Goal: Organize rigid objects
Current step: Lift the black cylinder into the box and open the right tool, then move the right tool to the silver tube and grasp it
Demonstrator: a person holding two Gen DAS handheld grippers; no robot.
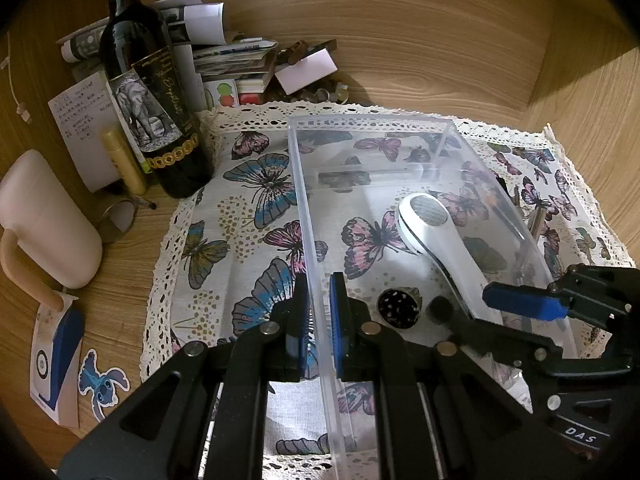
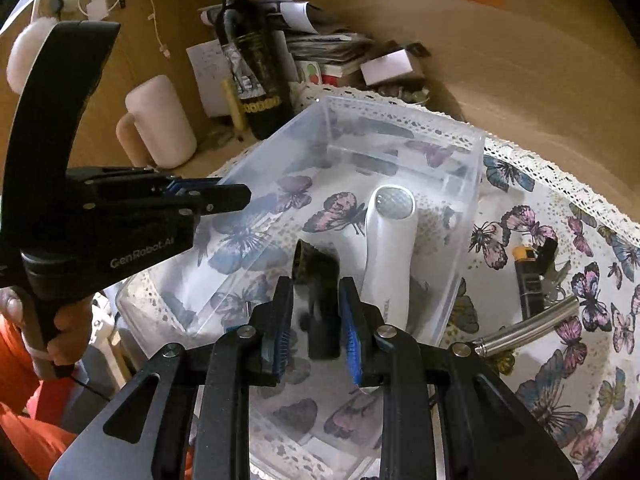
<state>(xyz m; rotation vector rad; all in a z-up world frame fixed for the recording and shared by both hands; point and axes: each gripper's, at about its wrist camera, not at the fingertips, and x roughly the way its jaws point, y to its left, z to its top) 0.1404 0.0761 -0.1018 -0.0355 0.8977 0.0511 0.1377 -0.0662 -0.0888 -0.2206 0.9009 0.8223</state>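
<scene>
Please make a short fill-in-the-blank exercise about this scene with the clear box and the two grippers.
1. The left gripper has its jaws on either side of the wall of the clear ____ box.
2. The white handheld device lies ____ that box.
3. The right gripper has a ____ cylindrical object between its jaws.
4. The cloth under the box is printed with ____.

Missing words: plastic; inside; black; butterflies
</scene>
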